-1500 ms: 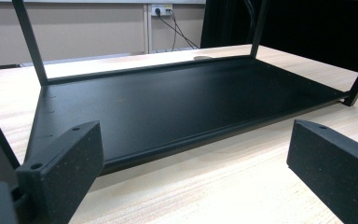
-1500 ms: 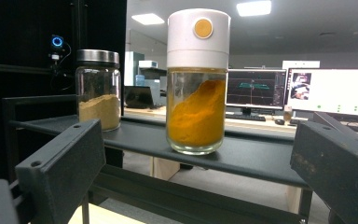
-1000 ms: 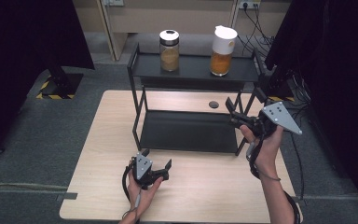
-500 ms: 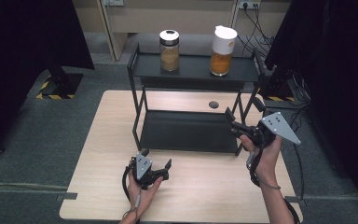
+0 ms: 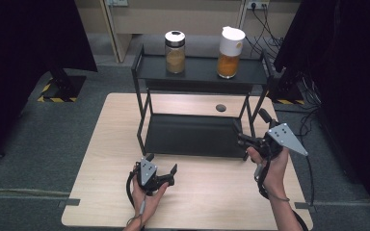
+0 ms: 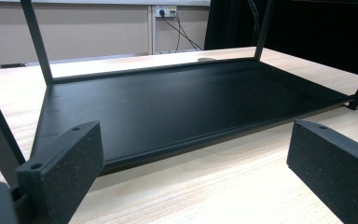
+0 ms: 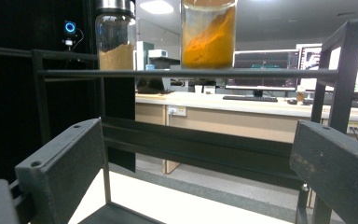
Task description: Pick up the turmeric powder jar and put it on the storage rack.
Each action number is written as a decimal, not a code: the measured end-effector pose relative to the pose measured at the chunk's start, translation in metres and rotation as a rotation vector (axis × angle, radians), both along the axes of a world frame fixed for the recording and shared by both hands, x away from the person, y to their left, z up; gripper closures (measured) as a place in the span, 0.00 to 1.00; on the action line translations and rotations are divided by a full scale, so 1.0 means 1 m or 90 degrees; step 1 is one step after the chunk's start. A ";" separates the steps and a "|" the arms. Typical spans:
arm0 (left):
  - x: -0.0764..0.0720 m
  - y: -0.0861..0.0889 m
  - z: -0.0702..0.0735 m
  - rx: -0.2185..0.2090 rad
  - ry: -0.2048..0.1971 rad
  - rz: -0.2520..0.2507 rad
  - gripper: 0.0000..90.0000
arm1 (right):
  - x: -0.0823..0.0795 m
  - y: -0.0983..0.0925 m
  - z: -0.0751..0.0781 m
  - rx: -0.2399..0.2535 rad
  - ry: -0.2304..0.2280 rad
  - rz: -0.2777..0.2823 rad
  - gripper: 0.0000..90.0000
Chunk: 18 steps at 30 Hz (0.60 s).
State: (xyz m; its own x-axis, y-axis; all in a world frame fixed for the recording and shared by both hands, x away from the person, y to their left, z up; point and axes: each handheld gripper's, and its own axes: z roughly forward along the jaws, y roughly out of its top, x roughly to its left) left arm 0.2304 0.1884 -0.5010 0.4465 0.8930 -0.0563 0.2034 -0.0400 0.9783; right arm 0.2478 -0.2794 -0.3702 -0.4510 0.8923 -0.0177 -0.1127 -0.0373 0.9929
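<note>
Holding our left gripper (image 5: 161, 169) low over the table (image 5: 101, 159), we kept its jaws wide apart with nothing between them. It sat near the front edge of the table, just in front of the black rack (image 5: 192, 134). In the left gripper view we looked straight across the rack's bottom shelf (image 6: 177, 102), which was flat and dark.

Our right gripper (image 5: 250, 127) was at the right front corner of the rack, lifted off the table. Its jaws were wide apart too, and they held nothing. They pointed toward the rack.

Up on the top shelf (image 5: 200, 72) stood two jars, a little apart. We saw the jar with the black lid (image 5: 175, 51) on the left, with brown powder inside. We saw the jar with the white lid (image 5: 231, 45) on the right, with orange powder inside. Both jars stood straight up, far from both grippers.
</note>
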 end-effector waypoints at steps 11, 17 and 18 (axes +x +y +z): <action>-0.001 -0.001 0.000 0.000 -0.001 0.002 0.03 | -0.003 0.000 -0.015 0.008 0.020 0.003 0.04; -0.001 -0.001 0.000 0.001 -0.002 0.002 0.03 | -0.005 -0.002 -0.022 0.009 0.029 0.003 0.04; -0.001 -0.001 0.000 0.002 -0.002 0.002 0.03 | -0.006 -0.002 -0.023 0.009 0.030 0.003 0.04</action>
